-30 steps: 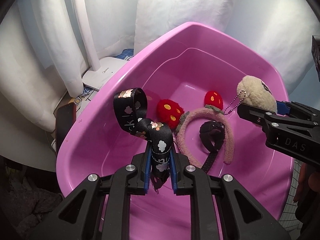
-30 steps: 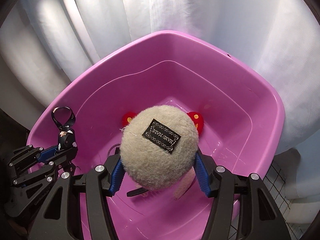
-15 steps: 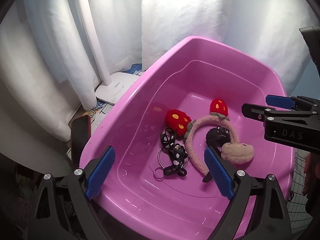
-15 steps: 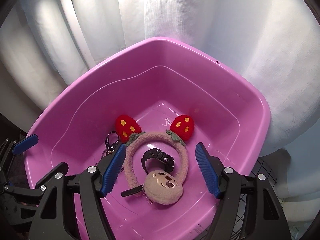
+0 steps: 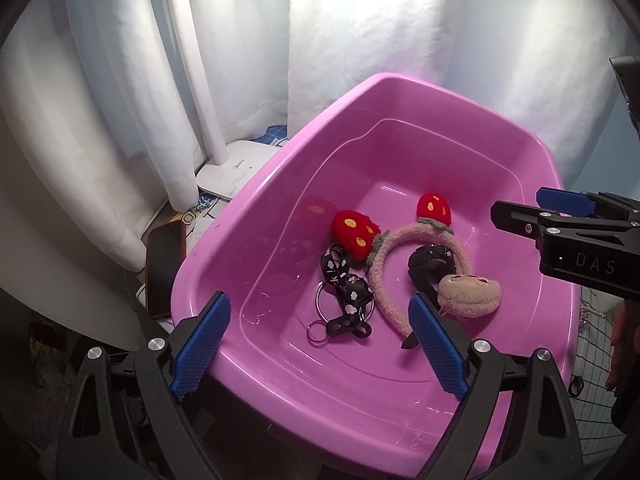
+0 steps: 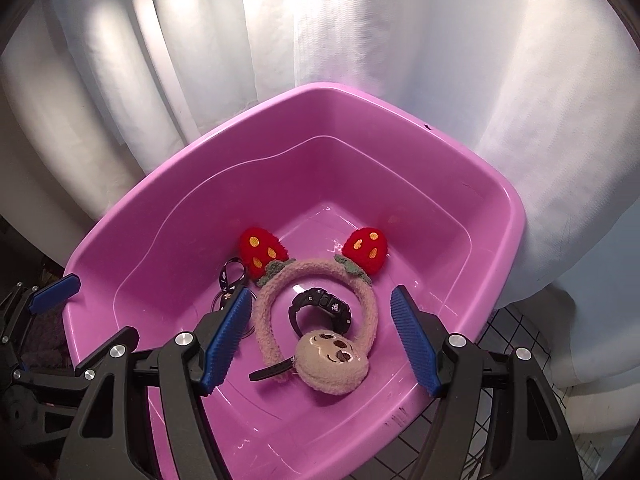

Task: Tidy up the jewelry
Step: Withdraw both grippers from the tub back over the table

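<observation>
- Left claw (image 5: 316, 346) stands wide with nothing between its blue pads, hovering over the near-left rim of the pink tub (image 5: 248, 216); its jaws have just been opening.
- Black lanyard keychain (image 5: 346, 300) lies on the tub floor directly ahead of and below the left claw, long axis running away from the claw, key rings at the near end.
- Strawberry headband (image 6: 316, 280) lies at the tub centre, arch toward the far wall, enclosing the black watch (image 6: 320, 306).
- Plush sloth charm (image 6: 330, 362) rests on the headband's near end, directly below the right claw (image 6: 322, 340), which stands wide and empty.
- Judgement: all four items are deposited; each claw is nearer its own item.
</observation>
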Demonstrator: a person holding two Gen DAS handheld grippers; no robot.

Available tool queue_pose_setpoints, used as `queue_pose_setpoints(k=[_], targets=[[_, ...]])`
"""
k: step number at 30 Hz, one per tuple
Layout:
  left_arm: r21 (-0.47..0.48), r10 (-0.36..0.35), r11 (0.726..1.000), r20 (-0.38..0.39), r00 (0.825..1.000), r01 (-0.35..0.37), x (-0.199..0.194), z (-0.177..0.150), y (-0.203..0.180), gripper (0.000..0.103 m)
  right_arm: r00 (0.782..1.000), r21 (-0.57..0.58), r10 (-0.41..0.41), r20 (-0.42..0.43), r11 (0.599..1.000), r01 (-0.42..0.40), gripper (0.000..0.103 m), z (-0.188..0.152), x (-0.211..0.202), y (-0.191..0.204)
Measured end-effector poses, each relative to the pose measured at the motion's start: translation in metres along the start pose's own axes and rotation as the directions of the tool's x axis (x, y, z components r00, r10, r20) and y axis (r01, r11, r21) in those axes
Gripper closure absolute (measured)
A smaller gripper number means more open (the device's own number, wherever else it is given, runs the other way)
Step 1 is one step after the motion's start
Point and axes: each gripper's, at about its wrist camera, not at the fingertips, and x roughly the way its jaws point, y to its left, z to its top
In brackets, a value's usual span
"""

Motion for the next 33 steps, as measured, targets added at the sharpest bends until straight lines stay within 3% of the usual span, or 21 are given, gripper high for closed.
queue_pose_setpoints(k=[16, 21, 25, 28, 33], targets=[[0.046, -0.035, 0.998, 0.071, 0.997, 0.032, -0.043, -0.012, -0.021, 0.014, 0.995, 0.058, 0.030, 0.092, 0.998, -0.035, 0.034, -0.036, -0.053, -0.013], [0.088, -0.111, 0.991, 0.099, 0.989, 0.103, -0.059, -0.015, -0.036, 0.014, 0.988, 0.150, 0.009, 0.157, 0.988, -0.033, 0.034, -0.072, -0.084, -0.040], [0.136, -0.218, 0.970, 0.116, 0.969, 0.202, -0.073, -0.021, -0.057, 0.014, 0.971, 0.254, -0.048, 0.235, 0.967, -0.014, 0.034, -0.115, -0.121, -0.067], [0.206, -0.309, 0.937, 0.111, 0.945, 0.282, -0.082, -0.028, -0.082, 0.014, 0.955, 0.353, -0.132, 0.264, 0.935, 0.032, 0.034, -0.156, -0.147, -0.093], [0.337, -0.437, 0.857, 0.073, 0.896, 0.390, -0.086, -0.047, -0.131, 0.010, 0.935, 0.556, -0.288, 0.207, 0.821, 0.130, 0.031, -0.235, -0.176, -0.137]])
